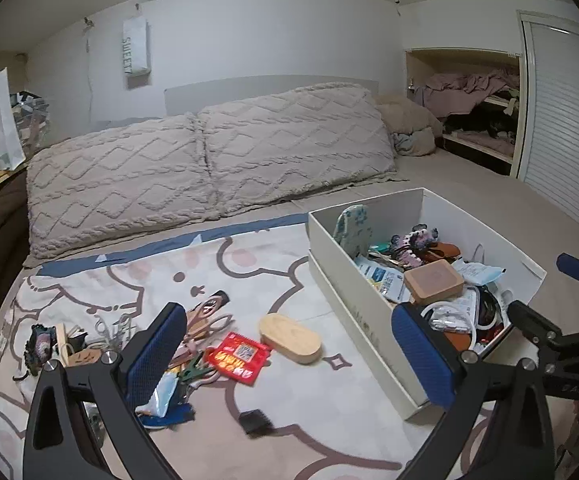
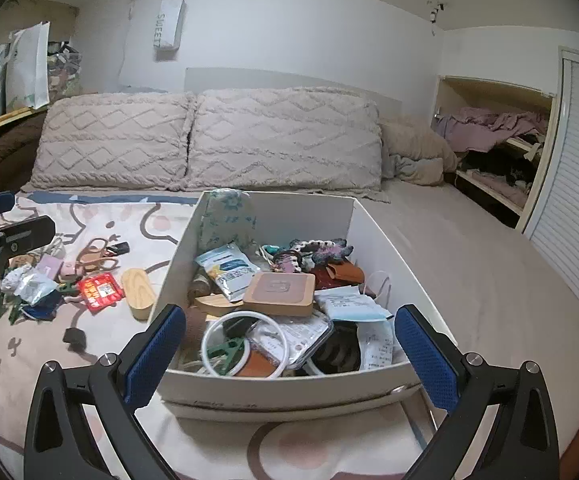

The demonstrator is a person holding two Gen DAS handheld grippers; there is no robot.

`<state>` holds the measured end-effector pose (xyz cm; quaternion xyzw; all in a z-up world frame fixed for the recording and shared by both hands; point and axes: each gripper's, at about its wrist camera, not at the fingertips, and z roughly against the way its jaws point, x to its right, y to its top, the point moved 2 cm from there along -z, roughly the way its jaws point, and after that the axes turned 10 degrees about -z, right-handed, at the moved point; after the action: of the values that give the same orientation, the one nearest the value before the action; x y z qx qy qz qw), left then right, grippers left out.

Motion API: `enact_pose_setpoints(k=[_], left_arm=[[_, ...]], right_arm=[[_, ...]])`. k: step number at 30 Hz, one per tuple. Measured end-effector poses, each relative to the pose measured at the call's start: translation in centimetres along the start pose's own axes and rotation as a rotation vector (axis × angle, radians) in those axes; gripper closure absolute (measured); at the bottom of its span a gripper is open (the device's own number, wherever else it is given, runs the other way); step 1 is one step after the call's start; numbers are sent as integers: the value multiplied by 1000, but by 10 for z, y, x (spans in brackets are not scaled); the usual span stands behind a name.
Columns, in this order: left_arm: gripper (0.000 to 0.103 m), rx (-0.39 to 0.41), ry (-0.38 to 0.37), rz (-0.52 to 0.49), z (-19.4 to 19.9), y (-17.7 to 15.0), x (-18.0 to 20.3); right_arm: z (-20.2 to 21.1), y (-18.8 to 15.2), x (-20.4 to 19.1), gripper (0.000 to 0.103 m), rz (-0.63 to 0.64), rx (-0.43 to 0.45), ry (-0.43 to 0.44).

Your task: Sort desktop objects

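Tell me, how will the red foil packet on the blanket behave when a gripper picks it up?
The red foil packet looks thin and flat, so probably light and floppy. Its glossy surface may slip between pads. Lying flush on the soft blanket, its edge could be hard to catch.

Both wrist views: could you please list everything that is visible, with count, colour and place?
box: one, white, on the blanket, full of small items
square wooden case: one, tan, in the box, on top
ring: one, white, near front of the box
face mask pack: one, pale blue, in the box, right side
oval wooden case: one, light wood, on the blanket left of the box
red packet: one, red, left of the oval case
scissors: one pair, pinkish brown, in the loose pile
small black object: one, on the blanket, nearest
pillows: two, beige, behind
left gripper: blue fingers, open
right gripper: blue fingers, open, at the box
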<state>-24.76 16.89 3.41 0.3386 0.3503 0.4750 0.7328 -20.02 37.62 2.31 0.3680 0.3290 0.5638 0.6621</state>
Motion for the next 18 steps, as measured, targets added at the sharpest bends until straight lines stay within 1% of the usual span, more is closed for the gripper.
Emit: enact_pose_setpoints(k=[5, 8, 11, 15, 18], left_arm=[[0, 10, -6, 13, 13, -11, -7], [0, 22, -6, 14, 24, -19, -11], [0, 35, -1, 7, 35, -25, -14], [0, 52, 4, -1, 50, -34, -18], [0, 65, 5, -10, 62, -39, -20]], right_arm=[[23, -2, -6, 0, -15, 48, 21], [34, -6, -11, 0, 4, 67, -8], [42, -11, -15, 0, 11, 71, -20], [52, -15, -20, 0, -12, 95, -21], [61, -19, -21, 0, -43, 114, 1]])
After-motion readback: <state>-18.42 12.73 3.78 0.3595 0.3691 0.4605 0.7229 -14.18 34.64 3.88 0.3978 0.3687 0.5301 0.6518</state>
